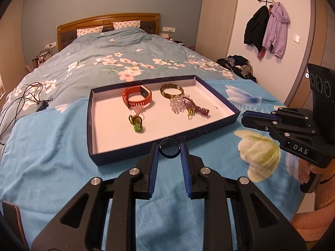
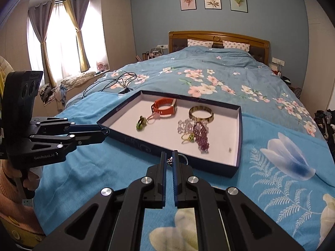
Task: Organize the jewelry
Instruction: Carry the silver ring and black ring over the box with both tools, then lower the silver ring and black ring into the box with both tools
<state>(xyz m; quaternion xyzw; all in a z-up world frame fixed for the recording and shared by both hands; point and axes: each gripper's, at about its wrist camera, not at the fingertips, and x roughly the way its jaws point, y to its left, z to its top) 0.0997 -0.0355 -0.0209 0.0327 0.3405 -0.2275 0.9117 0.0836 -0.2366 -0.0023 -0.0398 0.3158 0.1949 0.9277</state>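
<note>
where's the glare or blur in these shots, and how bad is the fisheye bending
Right wrist view: the window is blown out white behind the curtains; the purple beads in the tray look smeared. Left wrist view: even warm light with no glare, the dark ring in the left tool is slightly soft, and the doorframe bows strongly. Both views darken at the corners.
</note>
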